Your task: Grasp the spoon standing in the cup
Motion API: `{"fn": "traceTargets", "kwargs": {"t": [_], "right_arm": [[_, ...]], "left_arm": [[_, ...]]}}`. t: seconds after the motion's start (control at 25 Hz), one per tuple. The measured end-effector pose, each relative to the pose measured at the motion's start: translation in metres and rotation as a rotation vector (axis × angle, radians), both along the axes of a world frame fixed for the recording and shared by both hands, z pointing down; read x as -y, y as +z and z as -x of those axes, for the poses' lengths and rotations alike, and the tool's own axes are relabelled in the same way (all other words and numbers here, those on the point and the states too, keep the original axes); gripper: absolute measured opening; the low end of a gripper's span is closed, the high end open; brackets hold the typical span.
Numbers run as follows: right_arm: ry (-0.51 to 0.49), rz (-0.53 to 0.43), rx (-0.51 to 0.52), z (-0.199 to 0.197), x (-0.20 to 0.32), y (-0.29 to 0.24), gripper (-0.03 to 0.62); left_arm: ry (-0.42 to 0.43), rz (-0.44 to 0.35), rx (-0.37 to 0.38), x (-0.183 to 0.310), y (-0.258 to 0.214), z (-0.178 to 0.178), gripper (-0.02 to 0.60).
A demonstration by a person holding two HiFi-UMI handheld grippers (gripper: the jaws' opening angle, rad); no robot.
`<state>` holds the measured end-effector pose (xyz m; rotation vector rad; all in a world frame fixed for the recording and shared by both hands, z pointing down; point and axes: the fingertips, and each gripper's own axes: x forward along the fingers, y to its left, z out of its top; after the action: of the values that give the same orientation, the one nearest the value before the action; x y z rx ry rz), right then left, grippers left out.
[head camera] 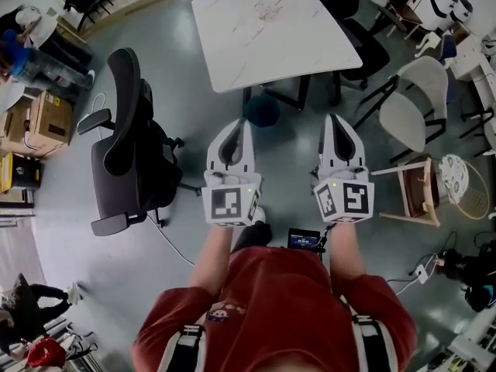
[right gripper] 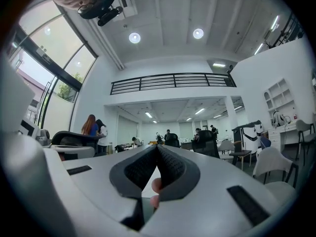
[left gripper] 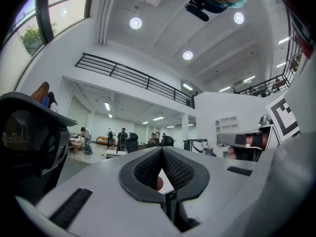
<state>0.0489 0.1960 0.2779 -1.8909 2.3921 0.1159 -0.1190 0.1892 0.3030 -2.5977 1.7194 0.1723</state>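
So, no spoon and no cup to be found anywhere here. The person stands on the open floor holding both tools out in front, well short of the near edge of the white table, and that tabletop looks bare apart from some faint marks. Neither gripper view shows a cup either, just the big hall, ceiling lights and people far off.

The left gripper has its jaws pinched together at the tips, and its own view shows the dark pads meeting with nothing clamped. The right gripper is the same: clenched tight, tips touching, nothing held. A small pinkish blob shows in the opening behind its tips, and I can't tell what it is. A black office chair sits off to the left and a white chair to the right, both well apart from the grippers.

My guess on handling, since I can't see the thing itself: a spoon is light and stiff, and probably smooth enough to slide in the pads if it's metal. I'd go for the handle, on the stretch sticking up above the cup rim, with the pads on its flat faces. The cup is the iffy part, since a sideways bump could tip it. Whichever gripper goes in has to open up first.
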Motion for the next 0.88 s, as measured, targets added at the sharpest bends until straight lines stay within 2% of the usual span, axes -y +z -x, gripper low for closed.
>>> {"fn": "traceTargets", "kwargs": {"t": [0.48, 0.88], "right_arm": [[-0.011, 0.021, -0.001, 0.026, 0.077, 0.004, 0.012], [-0.015, -0.003, 0.001, 0.034, 0.103, -0.005, 0.012]], "left_arm": [[-0.016, 0.008, -0.023, 0.074, 0.001, 0.027, 0.002], [-0.033, -0.011, -0.033, 0.103, -0.005, 0.04, 0.002]]}}
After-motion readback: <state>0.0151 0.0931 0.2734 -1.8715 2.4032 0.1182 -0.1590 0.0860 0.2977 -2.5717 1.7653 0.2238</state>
